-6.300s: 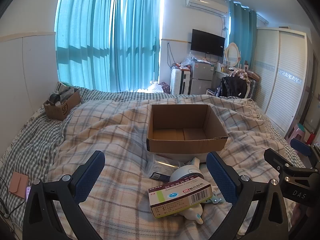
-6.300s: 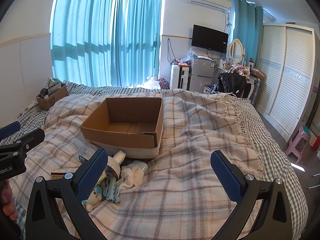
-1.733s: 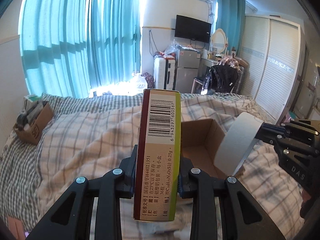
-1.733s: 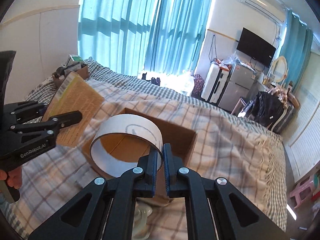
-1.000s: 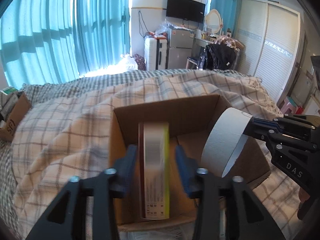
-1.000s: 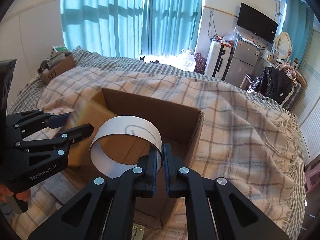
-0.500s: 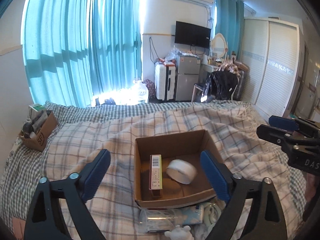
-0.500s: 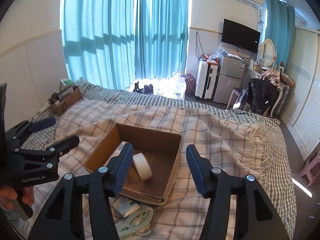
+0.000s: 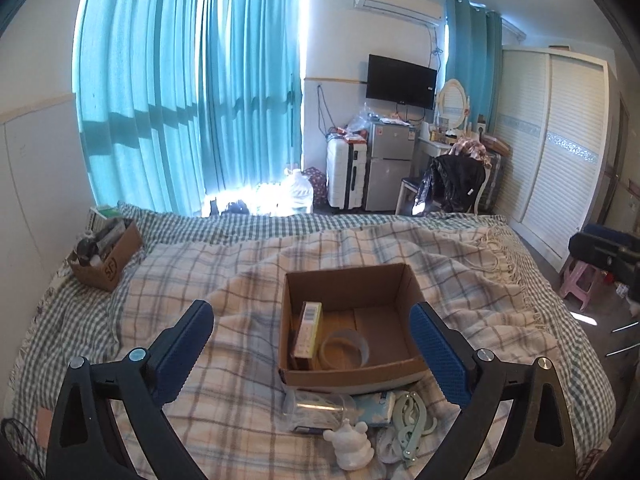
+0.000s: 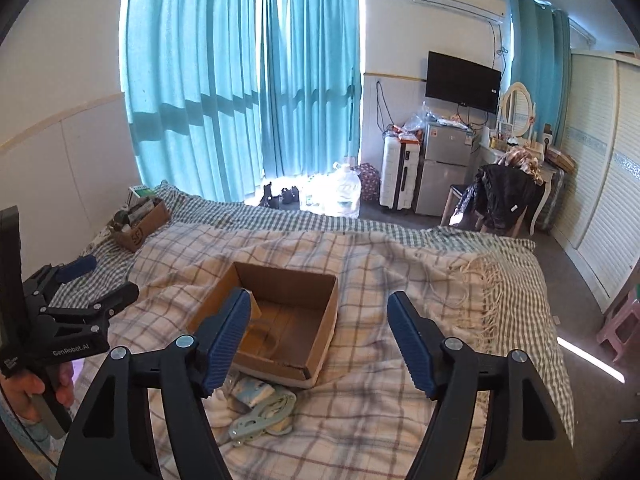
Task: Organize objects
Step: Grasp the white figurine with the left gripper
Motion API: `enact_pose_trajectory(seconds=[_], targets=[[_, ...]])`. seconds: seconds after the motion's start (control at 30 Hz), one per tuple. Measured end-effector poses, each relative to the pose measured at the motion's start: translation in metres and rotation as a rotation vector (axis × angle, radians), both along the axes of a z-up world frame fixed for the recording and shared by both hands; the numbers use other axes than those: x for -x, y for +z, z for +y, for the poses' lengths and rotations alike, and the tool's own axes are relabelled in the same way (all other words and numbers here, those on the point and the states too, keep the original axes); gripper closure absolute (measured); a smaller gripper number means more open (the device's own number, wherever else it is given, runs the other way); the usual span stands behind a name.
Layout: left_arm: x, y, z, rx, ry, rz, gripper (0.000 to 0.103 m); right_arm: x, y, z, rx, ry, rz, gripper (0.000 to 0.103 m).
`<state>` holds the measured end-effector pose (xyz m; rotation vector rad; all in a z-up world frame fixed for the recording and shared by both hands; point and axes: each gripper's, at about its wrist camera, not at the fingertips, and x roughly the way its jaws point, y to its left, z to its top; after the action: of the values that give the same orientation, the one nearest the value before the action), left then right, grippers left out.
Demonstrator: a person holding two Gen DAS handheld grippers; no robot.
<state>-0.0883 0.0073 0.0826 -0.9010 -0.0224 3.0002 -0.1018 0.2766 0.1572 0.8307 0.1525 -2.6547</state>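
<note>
Bedroom with teal curtains (image 9: 192, 92) across the window, a wall television (image 9: 401, 80) and a white wardrobe (image 9: 560, 148) at the right side. Bed (image 9: 120, 280) fills the lower half of both views, covered by a plaid blanket (image 9: 240, 280).

Cardboard box (image 9: 348, 372) sits open-topped on the blanket, roughly centred. Inside it, at its left wall: 1 medicine carton (image 9: 308, 330) standing on edge, barcode up. Just beside the carton, on the box floor: 1 tape roll (image 9: 346, 348).

Second, smaller cardboard box (image 9: 106, 254) rests near the far left edge of the bed, well apart from the first.

Loose pile on the blanket, against the near wall of the box: clear plastic bag (image 9: 316, 410), pale green clip (image 9: 412, 420), small white figurine (image 9: 354, 448).

Left gripper (image 9: 312, 352): jaws have just been opening, now spread wide, nothing between the pads; the box shows between the fingers but lies beyond them. A hand (image 10: 28, 392) holds it.

Right gripper (image 10: 318, 340): jaws have just been opening, now parted, nothing held; it hangs above the box.
</note>
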Motion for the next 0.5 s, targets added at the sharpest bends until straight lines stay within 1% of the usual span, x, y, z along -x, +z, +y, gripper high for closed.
enact_pose_trajectory(seconds=[0.13,0.2,0.3,0.37,0.5], targets=[[0.004,-0.031,0.001,0.009,0.016,-0.048,0.002,0.000,-0.041,-0.008,-0.013,0.021,-0.033,0.031],[0.006,-0.048,0.002,0.023,0.024,-0.072,0.002,0.002,-0.062,-0.015,-0.016,0.037,-0.052,0.028],[0.007,-0.074,-0.001,0.043,0.053,-0.094,0.002,0.006,-0.097,-0.022,-0.006,0.062,-0.106,0.025],[0.007,-0.093,-0.003,0.049,0.064,-0.115,0.002,0.009,-0.119,-0.028,-0.014,0.063,-0.136,0.021],[0.007,-0.129,0.001,0.085,0.051,-0.166,0.002,0.017,-0.160,-0.037,-0.056,0.047,-0.183,0.021]])
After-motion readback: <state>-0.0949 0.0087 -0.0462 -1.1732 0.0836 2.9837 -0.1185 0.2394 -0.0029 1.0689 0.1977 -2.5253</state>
